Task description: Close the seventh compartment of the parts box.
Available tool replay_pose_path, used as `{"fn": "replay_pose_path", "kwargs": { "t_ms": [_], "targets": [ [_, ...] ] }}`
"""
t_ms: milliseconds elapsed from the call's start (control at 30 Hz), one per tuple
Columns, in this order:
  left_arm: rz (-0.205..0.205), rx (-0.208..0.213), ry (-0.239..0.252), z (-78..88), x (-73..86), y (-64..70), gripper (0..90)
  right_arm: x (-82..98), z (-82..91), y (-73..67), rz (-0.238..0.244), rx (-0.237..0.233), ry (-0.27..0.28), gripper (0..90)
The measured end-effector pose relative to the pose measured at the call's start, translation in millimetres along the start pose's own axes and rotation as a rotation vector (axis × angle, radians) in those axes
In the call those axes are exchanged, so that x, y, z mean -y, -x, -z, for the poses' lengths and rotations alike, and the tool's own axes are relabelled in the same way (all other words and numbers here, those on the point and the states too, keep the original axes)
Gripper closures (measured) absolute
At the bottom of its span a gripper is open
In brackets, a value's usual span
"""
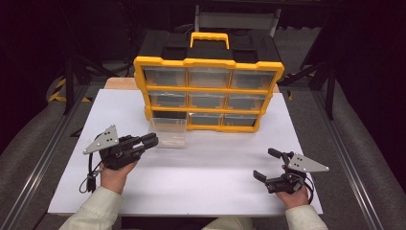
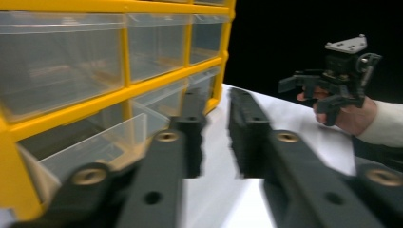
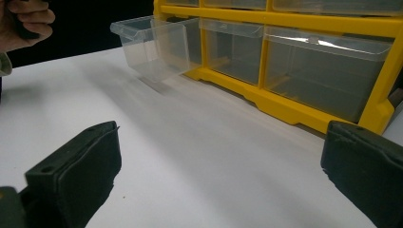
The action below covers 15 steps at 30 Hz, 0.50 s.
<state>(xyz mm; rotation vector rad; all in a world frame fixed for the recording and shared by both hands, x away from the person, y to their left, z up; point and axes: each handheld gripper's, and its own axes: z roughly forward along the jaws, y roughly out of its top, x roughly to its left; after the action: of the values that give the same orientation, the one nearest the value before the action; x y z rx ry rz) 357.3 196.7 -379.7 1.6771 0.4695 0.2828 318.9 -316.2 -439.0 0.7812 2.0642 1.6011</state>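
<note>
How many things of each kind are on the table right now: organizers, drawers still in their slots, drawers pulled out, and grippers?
Yellow organizer: 1
Clear drawers seated in their slots: 8
Pulled-out drawer, bottom-left slot: 1
Handheld grippers: 2, the left gripper and the right gripper
Total: 12

Glossy yellow-and-black plastic organizer (image 1: 209,62), clear smooth plastic drawer (image 1: 168,132), matt white tabletop (image 1: 201,167).
</note>
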Motion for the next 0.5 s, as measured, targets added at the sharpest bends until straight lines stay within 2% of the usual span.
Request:
{"fn": "replay_pose_path", "kwargs": {
  "t_ms": [67,200,300,500],
  "targets": [
    [0.006,0.011,-0.009,-2.4,-1.0,-1.3,89.2,0.1,-0.1,0.1,0.001,0.000,0.000,0.3],
    [0.031,0.035,-0.058,-9.5,-1.7,-5.9,89.4,0.3,-0.2,0.2,-0.003,0.000,0.000,0.3],
    [0.038,0.032,-0.077,-13.2,1.1,-7.4,89.4,0.3,-0.1,0.4,-0.003,0.000,-0.002,0.3],
    [0.055,0.026,-0.172,-23.7,11.9,-10.1,89.4,0.5,0.0,0.5,-0.005,-0.003,-0.004,0.3]
  ]
}}
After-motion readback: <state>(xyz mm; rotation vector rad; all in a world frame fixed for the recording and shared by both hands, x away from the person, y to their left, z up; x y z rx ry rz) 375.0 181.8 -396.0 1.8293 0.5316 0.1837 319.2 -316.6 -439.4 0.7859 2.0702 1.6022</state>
